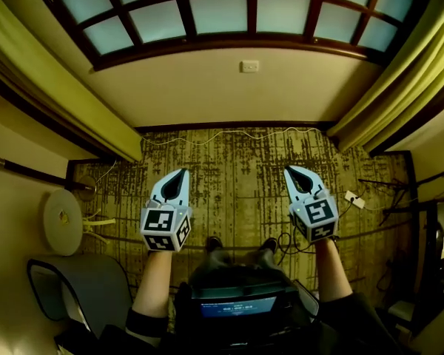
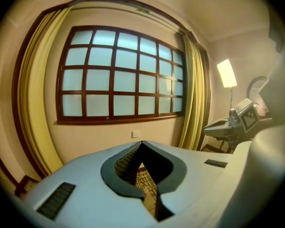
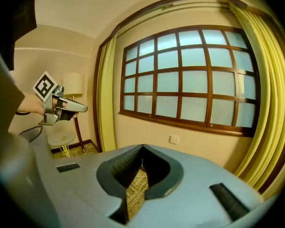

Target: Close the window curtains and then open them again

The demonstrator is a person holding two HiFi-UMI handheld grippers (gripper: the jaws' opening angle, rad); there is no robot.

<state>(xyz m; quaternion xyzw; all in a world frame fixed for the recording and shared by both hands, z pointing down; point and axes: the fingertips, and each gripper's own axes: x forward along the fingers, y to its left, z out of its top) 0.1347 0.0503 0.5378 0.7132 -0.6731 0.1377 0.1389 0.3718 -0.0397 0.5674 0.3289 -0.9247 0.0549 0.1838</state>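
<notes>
Only "print" I can spot is the black-and-white square markers on the gripper cubes, plus a small lit screen point(image 1: 238, 306) down at the person's chest with a line of text too small to read. The left gripper point(image 1: 182, 173) and right gripper point(image 1: 291, 171) both have their jaws pressed together with nothing between them, and both are held out side by side facing the window point(image 1: 218, 9), well apart from any fabric. The yellow-green curtains are bunched at the edges, the left-hand curtain point(image 1: 66, 87) and right-hand curtain point(image 1: 399, 72) leaving the whole dark-wood grid of frosted panes uncovered. Under the sill there's a white wall plate point(image 1: 249, 66) on the cream wall. On the floor a thin white cable point(image 1: 229, 135) runs along the skirting and a power strip point(image 1: 354, 199) sits in a tangle of leads on the right. To the left are a round white side table point(image 1: 63, 222) and a grey chair point(image 1: 81, 287); a lit floor lamp point(image 2: 226, 73) stands in the right corner. The carpet point(image 1: 237, 176) is olive with dark scratchy lines.
</notes>
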